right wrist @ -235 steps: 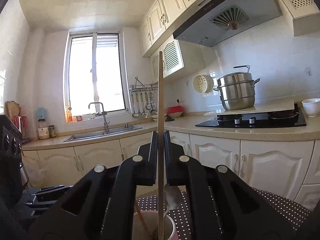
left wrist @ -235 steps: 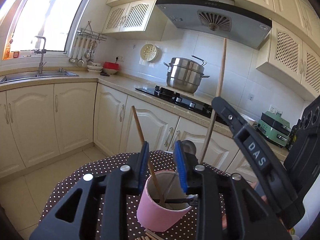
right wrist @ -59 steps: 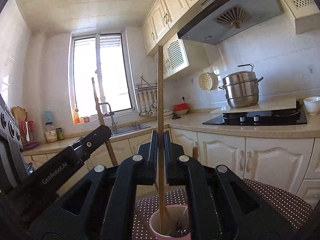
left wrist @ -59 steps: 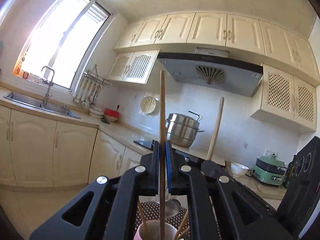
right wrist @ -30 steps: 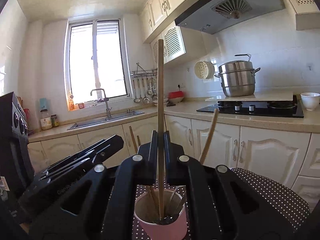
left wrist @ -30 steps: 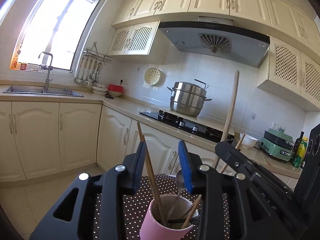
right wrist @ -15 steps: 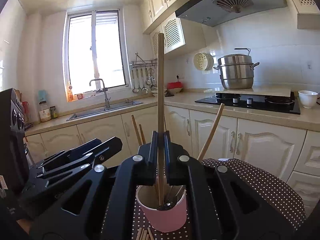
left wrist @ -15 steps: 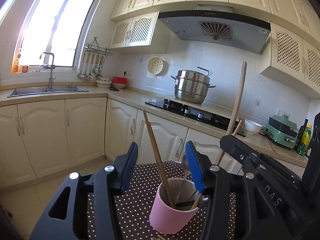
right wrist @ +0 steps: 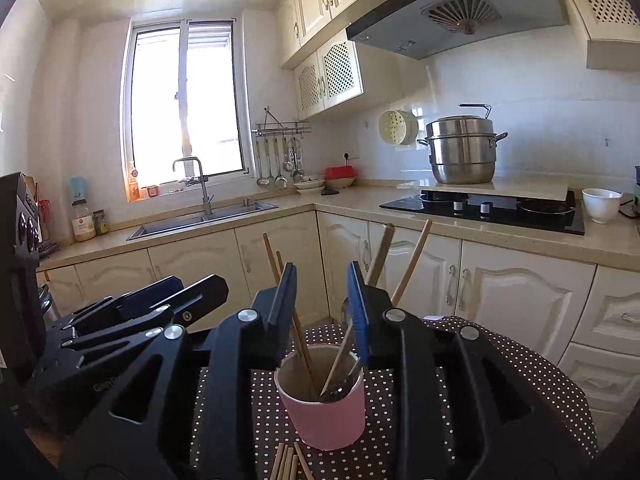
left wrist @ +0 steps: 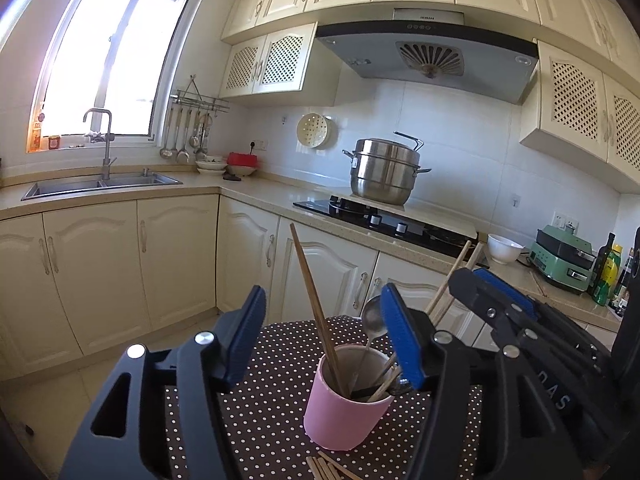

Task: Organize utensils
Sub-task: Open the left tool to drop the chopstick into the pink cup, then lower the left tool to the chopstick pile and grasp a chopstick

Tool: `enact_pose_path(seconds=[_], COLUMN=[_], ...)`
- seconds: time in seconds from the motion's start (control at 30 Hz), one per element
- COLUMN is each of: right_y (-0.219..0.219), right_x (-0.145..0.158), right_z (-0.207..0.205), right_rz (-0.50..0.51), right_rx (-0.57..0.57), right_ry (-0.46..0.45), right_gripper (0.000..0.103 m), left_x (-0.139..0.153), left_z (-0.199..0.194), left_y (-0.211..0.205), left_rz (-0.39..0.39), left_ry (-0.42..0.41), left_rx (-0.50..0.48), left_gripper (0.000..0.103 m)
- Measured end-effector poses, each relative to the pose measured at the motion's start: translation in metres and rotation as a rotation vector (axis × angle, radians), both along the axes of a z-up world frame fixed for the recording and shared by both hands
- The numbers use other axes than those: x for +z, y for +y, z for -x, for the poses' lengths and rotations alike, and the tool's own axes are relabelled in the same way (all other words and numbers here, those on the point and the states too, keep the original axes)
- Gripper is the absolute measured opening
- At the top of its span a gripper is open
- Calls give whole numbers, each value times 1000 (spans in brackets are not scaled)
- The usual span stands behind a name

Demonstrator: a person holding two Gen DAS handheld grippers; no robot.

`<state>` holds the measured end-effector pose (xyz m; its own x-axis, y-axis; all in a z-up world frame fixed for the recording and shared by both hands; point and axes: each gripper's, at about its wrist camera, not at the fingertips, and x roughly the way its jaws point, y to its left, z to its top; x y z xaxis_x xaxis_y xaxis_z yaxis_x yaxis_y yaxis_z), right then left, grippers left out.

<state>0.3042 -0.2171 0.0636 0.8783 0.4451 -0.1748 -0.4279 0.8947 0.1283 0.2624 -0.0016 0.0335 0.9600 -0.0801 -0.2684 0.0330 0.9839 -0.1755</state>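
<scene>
Pink cup [left wrist: 347,412]: stands upright on the dotted cloth, ahead of both grippers and framed between each pair of fingers in both wrist views.
Cup contents: wooden chopsticks [left wrist: 316,312] leaning toward the left rim, more chopsticks leaning out to the right, and a metal spoon [left wrist: 373,318] whose bowl rises above the rim.
Loose chopsticks [right wrist: 286,465]: a small bundle lying flat on the cloth just in front of the cup, nearer the cameras.
Left gripper [left wrist: 324,340]: jaws are opening and stand wide apart; the blue pads [left wrist: 400,340] press on nothing. The cup and its sticks show in the gap but lie beyond the fingertips; nothing is held.
Right gripper [right wrist: 322,304]: jaws are opening, with a narrower gap than the left. Chopsticks in the cup appear through the gap, and one stick passes close by the left finger, but neither pad clamps it; whether it brushes the finger I cannot tell.
Grippers to each other: side by side, each visible at the edge of the other's view, both aimed at the cup.
Dotted cloth [right wrist: 500,364]: brown with white dots, covering the round table under the cup.
Counter [left wrist: 256,192]: runs along the wall behind, with cream cabinets below.
Steel pot [left wrist: 386,176]: on the black hob, under the range hood.
Sink [right wrist: 200,216]: below the window, with a tall tap.
White bowl [right wrist: 600,204]: on the counter beside the hob.
</scene>
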Motion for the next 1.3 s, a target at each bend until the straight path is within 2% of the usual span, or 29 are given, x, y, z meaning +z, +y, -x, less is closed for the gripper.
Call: enact_pose_path(seconds=[0.27,0.53,0.77,1.0,1.1,1.3], right_y=[-11,-25,-41,-54,-54,-54], right_x=[6,3,-21,-64,-85,-115], right_z=[19,41,52,56,59,63], right_rz=[1,28,73,105,117,123], right_rx=[-24,-40,-51,-52,-47,-32], right_ry=[-9,7,88,238,300,383], right_gripper=[41,45,50,54,55,56], left_x=[8,-3,-43,-114,-135,-161], left_z=[22,43,50,50,53,56], left_y=[-8,-24,-27,-23,-27,-44], left_rz=[-9,-55,-87,-105,-109,-187], left_ry=[8,99,290,548,613,681], left_rx=[-9,-46,-66,-60,-69,-82], left_gripper=[60,61,69,69,69,70])
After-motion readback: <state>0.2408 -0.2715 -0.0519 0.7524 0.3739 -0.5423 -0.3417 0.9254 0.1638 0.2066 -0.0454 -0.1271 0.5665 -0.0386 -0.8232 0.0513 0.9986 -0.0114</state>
